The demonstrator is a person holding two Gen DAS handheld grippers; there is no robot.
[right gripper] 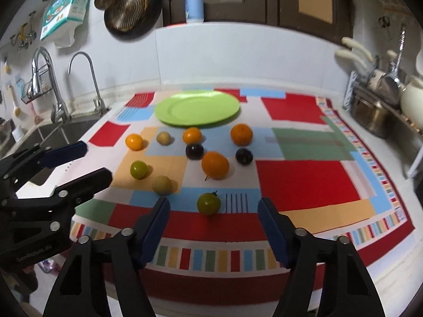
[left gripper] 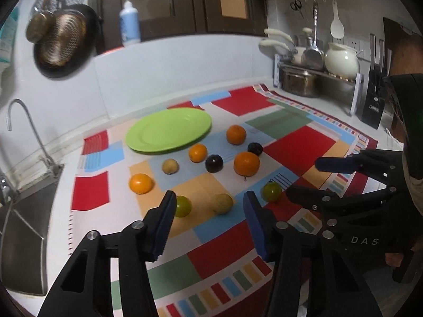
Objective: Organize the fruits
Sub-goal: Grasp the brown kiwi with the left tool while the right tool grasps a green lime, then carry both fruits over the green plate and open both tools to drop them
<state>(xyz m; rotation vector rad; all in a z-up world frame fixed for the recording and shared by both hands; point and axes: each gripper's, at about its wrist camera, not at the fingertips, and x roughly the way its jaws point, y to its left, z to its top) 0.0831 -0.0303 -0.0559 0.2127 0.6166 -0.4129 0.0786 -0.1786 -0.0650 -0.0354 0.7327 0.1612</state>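
- Your left tool [left gripper: 208, 206] sits at bottom centre of the left wrist view, jaws spread wide, nothing between them. In the right wrist view it shows at left edge [right gripper: 92, 162], over the counter edge.
- Your right tool [right gripper: 214, 212] is at bottom centre of its own view, jaws wide apart, holding nothing. It shows at right edge of the left wrist view [left gripper: 304, 177].
- Green plate [right gripper: 197, 108] lies flat on the patchwork cloth [right gripper: 306, 182], upper centre of frame. Nothing is in it.
- All fruit is loose on the cloth, below the plate in frame, none touching it.
- Oranges: four. One far left [right gripper: 134, 141], one just under the plate rim [right gripper: 192, 135], one to its right [right gripper: 241, 134], the biggest mid-cloth [right gripper: 215, 165].
- Dark plums: two, one [right gripper: 194, 151] left of the big orange, one [right gripper: 244, 155] to its right.
- Pale yellow fruits: a small one [right gripper: 164, 138] between the left two oranges, a larger one [right gripper: 162, 185] lower left.
- Green fruits: one [right gripper: 138, 169] at left, one with a stem [right gripper: 208, 204] lowest in frame, between your right tool's fingers in line of sight but ahead of the tips, not touched.
- Steel pot [right gripper: 370, 117] sits under the rack at right edge; contents hidden.
- Sink [left gripper: 23, 227] is at left; its contents can't be made out.
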